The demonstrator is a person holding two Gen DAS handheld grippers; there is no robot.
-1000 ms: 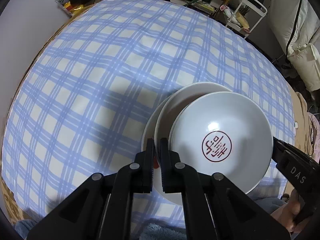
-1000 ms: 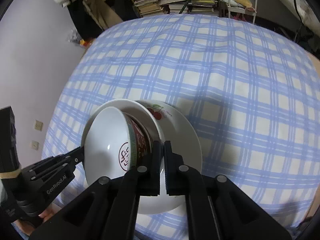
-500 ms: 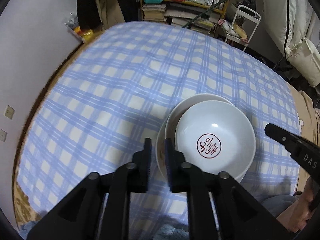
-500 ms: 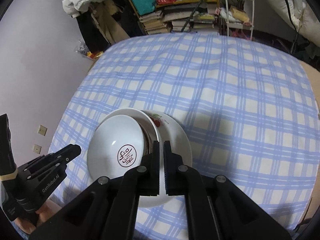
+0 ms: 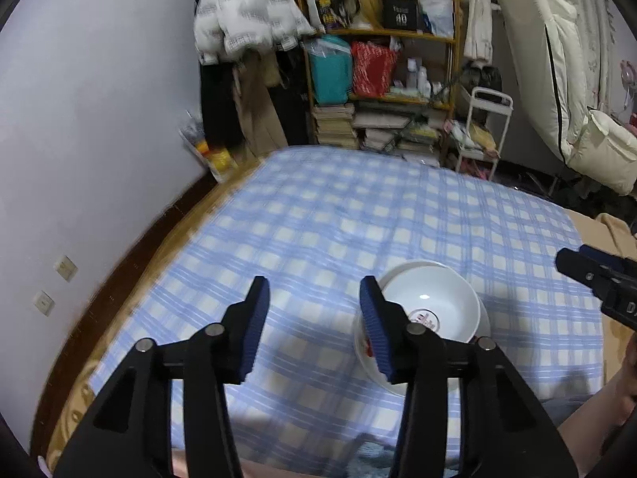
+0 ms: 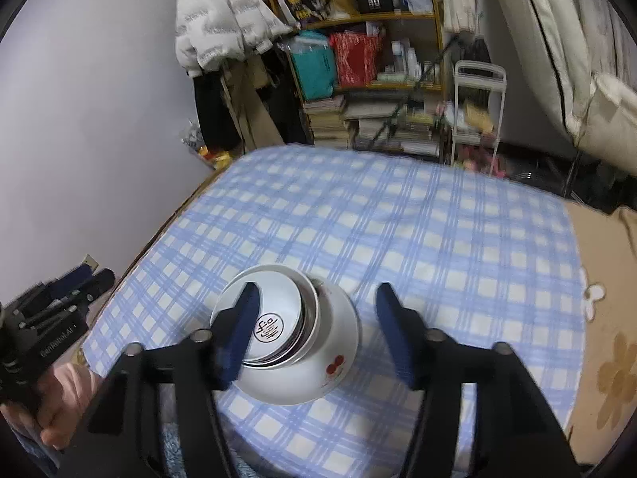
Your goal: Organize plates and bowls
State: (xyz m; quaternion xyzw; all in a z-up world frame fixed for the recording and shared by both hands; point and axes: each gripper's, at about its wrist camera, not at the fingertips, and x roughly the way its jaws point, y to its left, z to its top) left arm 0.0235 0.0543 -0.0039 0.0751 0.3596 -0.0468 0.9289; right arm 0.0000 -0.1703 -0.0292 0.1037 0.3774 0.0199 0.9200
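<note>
Two bowls (image 6: 274,318) are sitting nested on one plate (image 6: 326,362), whose cherry print only the right view shows; left gripper (image 5: 314,330) and right gripper (image 6: 318,334) are opening, empty.

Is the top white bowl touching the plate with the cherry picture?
Cannot tell. In the right wrist view the top white bowl sits nested in another bowl over the plate; any contact is hidden.

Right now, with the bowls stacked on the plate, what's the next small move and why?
Probably draw both grippers back and finish. The top bowl sits nested in another bowl on the plate, on the checked cloth. The left gripper and right gripper have jaws opening with nothing between them, and no other dishes show.
</note>
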